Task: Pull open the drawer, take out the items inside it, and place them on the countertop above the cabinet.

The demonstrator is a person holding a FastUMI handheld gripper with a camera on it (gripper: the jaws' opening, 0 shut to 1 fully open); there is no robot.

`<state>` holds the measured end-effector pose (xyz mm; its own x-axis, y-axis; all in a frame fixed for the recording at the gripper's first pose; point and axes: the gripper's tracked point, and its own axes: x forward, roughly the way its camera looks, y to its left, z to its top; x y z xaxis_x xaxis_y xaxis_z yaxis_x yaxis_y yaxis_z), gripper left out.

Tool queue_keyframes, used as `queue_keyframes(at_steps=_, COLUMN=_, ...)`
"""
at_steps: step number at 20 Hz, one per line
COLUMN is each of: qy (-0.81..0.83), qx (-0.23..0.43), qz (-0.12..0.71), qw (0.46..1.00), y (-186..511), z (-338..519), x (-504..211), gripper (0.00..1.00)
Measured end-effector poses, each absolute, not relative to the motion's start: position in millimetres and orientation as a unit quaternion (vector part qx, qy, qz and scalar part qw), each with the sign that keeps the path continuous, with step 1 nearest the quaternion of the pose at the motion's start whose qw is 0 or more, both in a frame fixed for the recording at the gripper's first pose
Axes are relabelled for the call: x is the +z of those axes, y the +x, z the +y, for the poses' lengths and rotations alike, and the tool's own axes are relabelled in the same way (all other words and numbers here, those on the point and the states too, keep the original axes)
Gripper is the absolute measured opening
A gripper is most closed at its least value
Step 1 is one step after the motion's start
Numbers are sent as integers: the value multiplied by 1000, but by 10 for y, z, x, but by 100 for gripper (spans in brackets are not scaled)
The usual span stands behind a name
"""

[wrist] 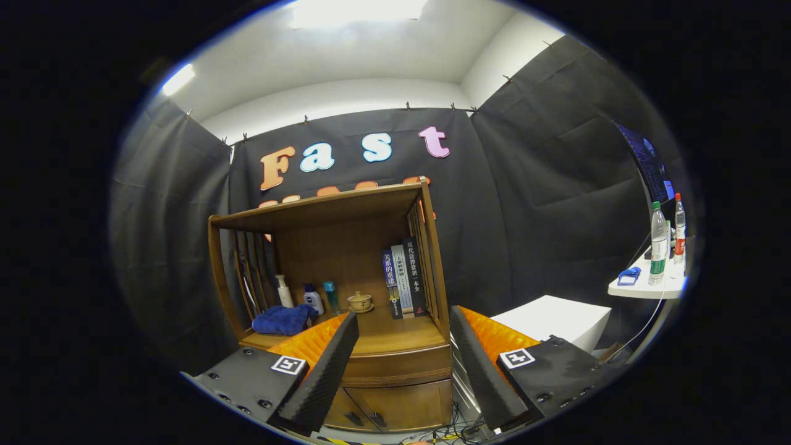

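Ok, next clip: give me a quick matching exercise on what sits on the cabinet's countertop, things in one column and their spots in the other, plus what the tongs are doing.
Things:
1. blue cloth
2. books
3. lidded tea cup
4. white pump bottle

Places:
A. upright against the right side slats
B. at the back, behind the cloth
C. front left of the countertop
D. just left of the books, on a saucer

Pairs: 1-C, 2-A, 3-D, 4-B

The tongs are open, holding nothing, facing the cabinet; the drawer between the fingers looks shut.
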<state>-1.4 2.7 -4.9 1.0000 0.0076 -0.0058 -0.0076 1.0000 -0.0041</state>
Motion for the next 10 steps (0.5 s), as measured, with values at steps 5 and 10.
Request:
queue_keyframes(at_steps=5, qy=7, qx=-6, qz=1, qw=1000, y=2, z=-35, x=-28, gripper=98)
queue_keyframes(at_steps=10, qy=1, qx=-1, qz=-14, qw=1000, y=28, z=78, x=-56, gripper=98)
